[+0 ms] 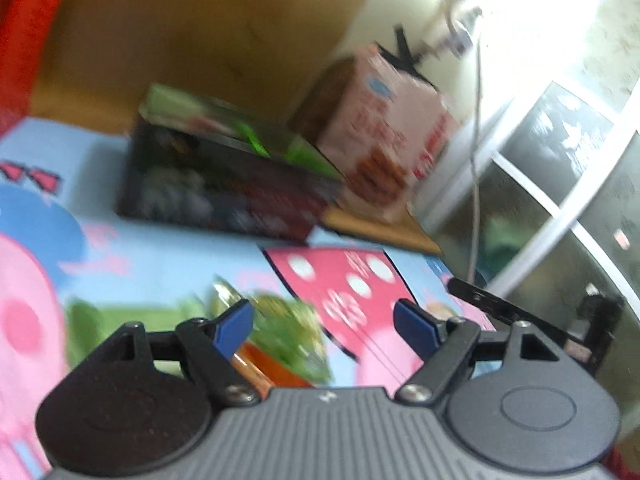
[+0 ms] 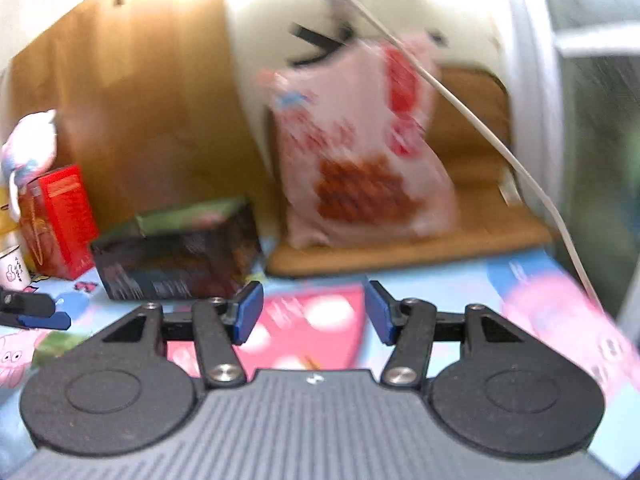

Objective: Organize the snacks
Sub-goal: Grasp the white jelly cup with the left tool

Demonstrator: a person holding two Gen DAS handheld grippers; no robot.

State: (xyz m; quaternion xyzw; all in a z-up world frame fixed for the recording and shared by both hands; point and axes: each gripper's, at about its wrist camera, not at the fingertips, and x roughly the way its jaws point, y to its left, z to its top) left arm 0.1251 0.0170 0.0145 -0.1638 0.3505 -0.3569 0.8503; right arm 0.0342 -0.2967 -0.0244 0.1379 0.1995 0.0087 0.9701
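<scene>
A dark snack box [image 1: 224, 196] lies on the blue cartoon mat [image 1: 132, 264], with a green box [image 1: 240, 128] on top of it. A pink snack bag [image 1: 384, 136] stands upright behind them on a wooden ledge. A green and orange snack packet [image 1: 288, 344] lies just under my left gripper [image 1: 324, 326], which is open above it. In the right wrist view the dark box [image 2: 180, 256], the pink bag [image 2: 360, 152] and a red box [image 2: 60, 220] at the left show. My right gripper [image 2: 314, 314] is open and empty above the mat.
A wooden panel [image 2: 140, 100] and white wall stand behind the snacks. A white cable [image 2: 480, 136] hangs across the right. A glass window with white bars [image 1: 560, 184] is at the right. A white cup [image 2: 14, 276] and a plush toy [image 2: 28, 148] sit at far left.
</scene>
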